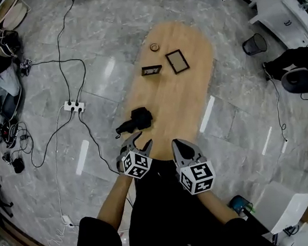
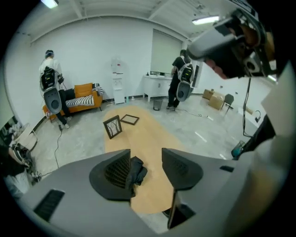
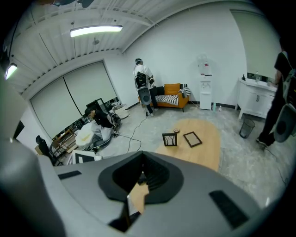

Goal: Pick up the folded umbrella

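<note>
L gripper [image 1: 140, 144] jaws apart, gripping nothing — folded umbrella [image 1: 136, 120] on table [image 1: 194, 87] near, at its 12 o'clock. R gripper [image 1: 180, 144] clenched, empty.

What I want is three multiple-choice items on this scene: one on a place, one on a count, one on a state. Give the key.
1. Where is the umbrella?
A. on the table, near its left edge
B. on the floor
C. under the table

2. How many frames are on the table?
A. one
B. two
C. four

3. The left claw is:
A. open, empty
B. shut on the umbrella
C. shut on a frame

Key: 1 A, it lies on the wood by the near left edge; 2 B, one stands, one lies flat; 3 A, its jaws stand apart, pressing nothing.
</note>
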